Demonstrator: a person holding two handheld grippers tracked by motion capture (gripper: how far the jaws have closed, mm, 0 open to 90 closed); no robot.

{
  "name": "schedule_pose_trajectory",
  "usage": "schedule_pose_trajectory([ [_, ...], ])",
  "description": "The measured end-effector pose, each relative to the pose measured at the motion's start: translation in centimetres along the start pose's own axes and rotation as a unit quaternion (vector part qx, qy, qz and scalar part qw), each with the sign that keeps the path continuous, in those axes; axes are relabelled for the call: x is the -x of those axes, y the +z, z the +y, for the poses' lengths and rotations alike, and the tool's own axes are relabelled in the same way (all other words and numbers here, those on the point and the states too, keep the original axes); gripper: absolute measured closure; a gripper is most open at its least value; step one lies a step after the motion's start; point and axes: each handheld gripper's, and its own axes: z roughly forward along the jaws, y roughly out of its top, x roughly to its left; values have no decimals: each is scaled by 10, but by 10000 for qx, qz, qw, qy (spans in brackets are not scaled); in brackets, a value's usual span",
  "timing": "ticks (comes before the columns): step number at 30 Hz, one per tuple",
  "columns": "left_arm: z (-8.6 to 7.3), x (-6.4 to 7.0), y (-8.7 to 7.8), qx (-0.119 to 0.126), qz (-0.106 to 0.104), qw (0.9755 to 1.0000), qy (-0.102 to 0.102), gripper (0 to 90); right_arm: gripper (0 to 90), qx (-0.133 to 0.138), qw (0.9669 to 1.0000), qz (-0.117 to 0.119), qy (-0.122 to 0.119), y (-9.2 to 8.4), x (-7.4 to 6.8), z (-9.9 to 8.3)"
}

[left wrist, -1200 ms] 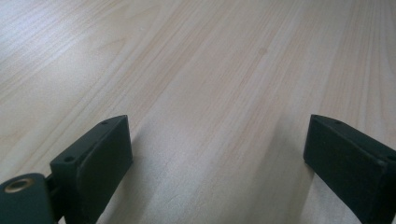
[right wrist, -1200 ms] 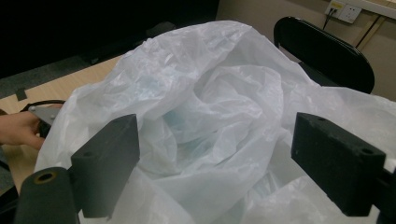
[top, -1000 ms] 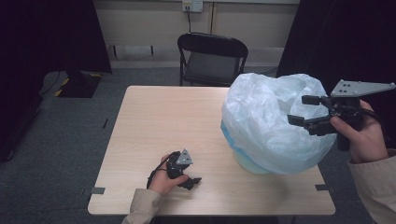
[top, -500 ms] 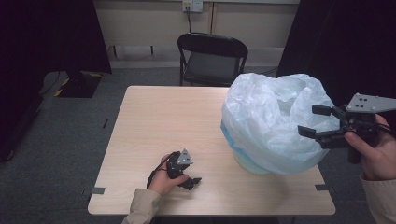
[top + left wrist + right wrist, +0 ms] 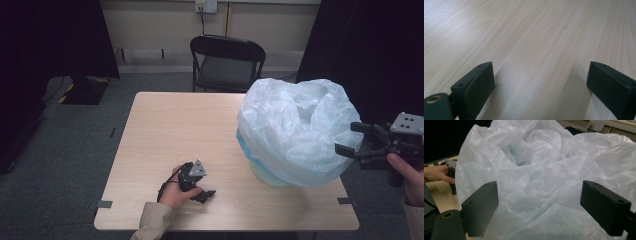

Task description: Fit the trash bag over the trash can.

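A large, crumpled, translucent white plastic bag (image 5: 295,130) (image 5: 544,170) stands on the right half of the wooden table (image 5: 190,130), draped over a pale blue and cream container at its base. My right gripper (image 5: 352,137) (image 5: 539,210) hovers open just off the bag's right side, jaws spread and pointing at it, nothing between them. My left gripper (image 5: 205,192) (image 5: 540,82) rests low near the table's front edge, open, with bare wood between its jaws.
A black folding chair (image 5: 227,62) stands behind the table's far edge. Dark curtains hang at both sides, and grey carpet surrounds the table. In the right gripper view, the other hand (image 5: 436,173) shows past the bag's left side.
My right gripper has dropped lower and drawn back to the right, off the bag's upper side to beside its lower right. The left gripper has stayed put.
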Motion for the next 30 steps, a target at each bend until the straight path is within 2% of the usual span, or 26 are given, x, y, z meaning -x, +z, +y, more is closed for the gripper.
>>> schedule_pose_trajectory([
  [7, 0, 0, 0, 0, 0, 10000, 0, 72, 143, -75, 9999, -87, -11, -3, 1, -9],
  [22, 0, 0, 0, -8, 0, 10000, 8, 72, 141, -206, 9995, -145, 170, -8, 6, -38],
  [27, 0, 0, 0, -5, 0, 10000, 9, 72, 141, -130, 9996, -196, 174, -9, 7, -46],
  [30, 0, 0, 0, -8, 0, 10000, 8, 72, 139, -130, 9996, -149, 208, -12, 7, -51],
])
